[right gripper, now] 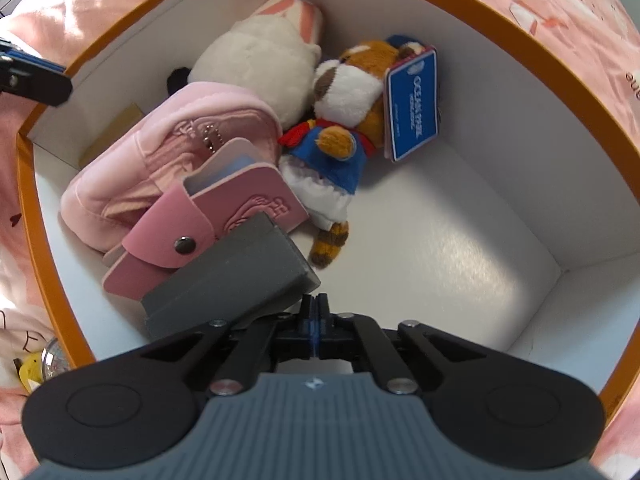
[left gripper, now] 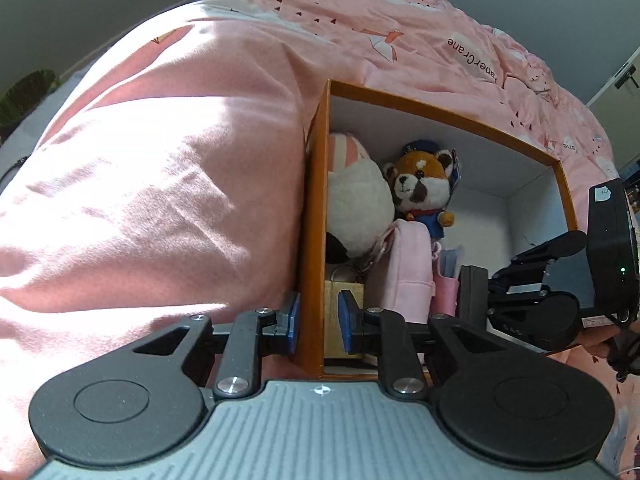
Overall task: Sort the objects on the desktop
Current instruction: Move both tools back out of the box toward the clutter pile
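An orange box [left gripper: 440,114] with white inside walls lies on pink bedding. Inside are a white plush with pink ears [right gripper: 256,60], a red panda plush [right gripper: 344,120] with a blue tag [right gripper: 414,108], a pink pouch [right gripper: 132,184], a pink snap card holder [right gripper: 224,216] and a wooden block [left gripper: 340,320]. A dark grey block [right gripper: 232,276] leans on the card holder. My right gripper [right gripper: 316,320] hangs inside the box beside that block, shut with nothing between its pads. My left gripper [left gripper: 320,318] straddles the box's left wall, pads slightly apart, not pressing it.
Pink bedding [left gripper: 160,160] bulges high along the box's left side. The right half of the box floor [right gripper: 440,240] is bare. Outside the box's rim [right gripper: 24,184], at lower left, lie a small yellow toy [right gripper: 30,368] and a round shiny thing.
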The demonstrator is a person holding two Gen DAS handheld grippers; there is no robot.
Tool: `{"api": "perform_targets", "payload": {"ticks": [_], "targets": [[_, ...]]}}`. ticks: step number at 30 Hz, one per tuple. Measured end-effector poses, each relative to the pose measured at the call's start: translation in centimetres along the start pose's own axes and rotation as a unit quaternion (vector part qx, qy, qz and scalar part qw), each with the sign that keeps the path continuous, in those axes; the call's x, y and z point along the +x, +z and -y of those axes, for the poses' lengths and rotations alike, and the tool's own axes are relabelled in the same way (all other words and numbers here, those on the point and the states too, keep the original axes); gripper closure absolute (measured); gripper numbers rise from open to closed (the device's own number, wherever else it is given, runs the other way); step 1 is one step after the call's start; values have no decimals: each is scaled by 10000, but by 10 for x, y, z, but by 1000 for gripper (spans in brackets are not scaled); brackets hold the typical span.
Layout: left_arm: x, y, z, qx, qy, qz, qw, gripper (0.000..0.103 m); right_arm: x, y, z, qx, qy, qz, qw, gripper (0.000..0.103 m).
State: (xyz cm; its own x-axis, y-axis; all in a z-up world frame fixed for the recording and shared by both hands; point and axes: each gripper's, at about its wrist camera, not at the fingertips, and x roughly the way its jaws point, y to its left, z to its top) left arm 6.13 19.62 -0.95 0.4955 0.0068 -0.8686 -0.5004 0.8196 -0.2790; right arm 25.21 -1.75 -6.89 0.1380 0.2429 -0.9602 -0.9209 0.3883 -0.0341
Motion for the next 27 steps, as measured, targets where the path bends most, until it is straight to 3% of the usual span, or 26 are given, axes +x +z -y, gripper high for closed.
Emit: {"api": "perform_targets", "payload": {"ticks": [12,16,19,23,27], "targets": [[0,-3,2,-53,12,2,10000,82,-1,9,-6,-158,-227,-42,9996,103],[-10,-4,9,117,241,217,9994,81,-8,2,4,-19,-153,-26,9999,103],[-20,-5,16,282,345,423,9981,81,-17,-4,6,-105,-325,26,9994,103],[-38,-11,35,639,429,736,9943,81,-39,-16,14,-6,-388,292,9988,103],[-55,-26,60,1108,406,1103,9869,81,-76,-38,21,211,-318,1013,9941,100]]}}
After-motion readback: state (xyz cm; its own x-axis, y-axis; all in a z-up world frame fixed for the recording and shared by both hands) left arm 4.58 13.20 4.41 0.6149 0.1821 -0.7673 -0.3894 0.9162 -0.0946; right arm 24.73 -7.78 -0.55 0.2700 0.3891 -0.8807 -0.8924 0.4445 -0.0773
